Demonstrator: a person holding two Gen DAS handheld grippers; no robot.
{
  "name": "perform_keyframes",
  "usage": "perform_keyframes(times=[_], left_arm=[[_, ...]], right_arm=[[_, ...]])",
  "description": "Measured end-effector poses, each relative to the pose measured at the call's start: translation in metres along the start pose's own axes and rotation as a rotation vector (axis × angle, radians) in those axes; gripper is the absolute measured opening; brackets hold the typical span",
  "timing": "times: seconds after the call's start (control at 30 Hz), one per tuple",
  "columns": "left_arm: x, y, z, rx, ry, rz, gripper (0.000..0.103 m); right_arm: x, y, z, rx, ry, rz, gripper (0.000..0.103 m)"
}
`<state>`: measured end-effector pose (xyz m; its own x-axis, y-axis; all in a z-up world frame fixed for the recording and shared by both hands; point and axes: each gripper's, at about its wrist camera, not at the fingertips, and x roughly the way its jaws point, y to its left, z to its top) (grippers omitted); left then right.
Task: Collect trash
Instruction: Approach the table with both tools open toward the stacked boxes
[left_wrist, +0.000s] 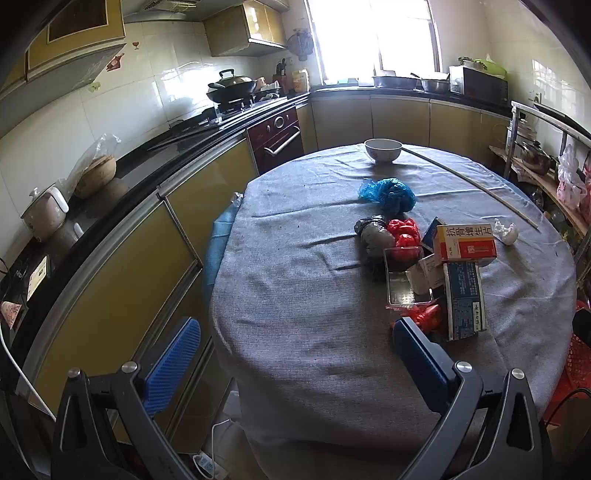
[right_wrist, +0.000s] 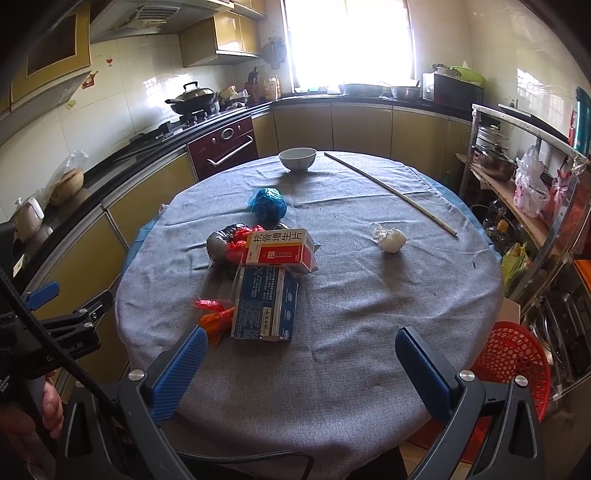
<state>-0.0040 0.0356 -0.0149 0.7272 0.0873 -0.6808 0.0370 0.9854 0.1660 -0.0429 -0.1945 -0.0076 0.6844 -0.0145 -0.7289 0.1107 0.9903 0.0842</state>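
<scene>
Left wrist view shows the left gripper (left_wrist: 295, 356) held above the near edge of a round table (left_wrist: 295, 295) draped in grey cloth, its blue-padded jaws spread wide with nothing between them and touching nothing. Right wrist view shows the right gripper (right_wrist: 301, 363) in the same state: jaws wide apart, empty, hovering over the near side of the table, with a hand (right_wrist: 33, 417) gripping the other tool at the lower left edge. The trash lies in a loose heap near the table's middle: a clear plastic tray (left_wrist: 402, 280), which appears to hold only a bit of dark residue, with a red and white medicine box (right_wrist: 279, 251) leaning over its far end and a blue printed carton (right_wrist: 264, 302) lying flat against its side. Just behind the tray sit a grey crumpled bag (left_wrist: 373, 234) and a red crumpled bag (left_wrist: 404, 230), touching each other, and orange-red wrappers (right_wrist: 214, 314) poke out at the near end. A blue crumpled bag (right_wrist: 269, 205) lies apart, farther back, and a white crumpled paper ball (right_wrist: 389, 238) sits alone well to the right. A white bowl (right_wrist: 297, 158) stands upright at the far edge; its contents cannot be seen. Beside the table on the right stands a red plastic basket (right_wrist: 513, 354).
</scene>
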Motion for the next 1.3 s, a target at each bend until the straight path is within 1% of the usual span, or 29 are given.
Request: perform_keyframes(times=[0.7, 1.3], left_arm=[[0.016, 0.010, 0.000, -0.012, 0.034, 0.010, 0.103], [0.015, 0.009, -0.001, -0.007, 0.031, 0.004, 0.103]], right_arm=[[0.015, 0.007, 0.004, -0.004, 0.030, -0.001, 0.103], [0.020, 0.006, 0.004, -0.001, 0.044, -0.018, 0.103]])
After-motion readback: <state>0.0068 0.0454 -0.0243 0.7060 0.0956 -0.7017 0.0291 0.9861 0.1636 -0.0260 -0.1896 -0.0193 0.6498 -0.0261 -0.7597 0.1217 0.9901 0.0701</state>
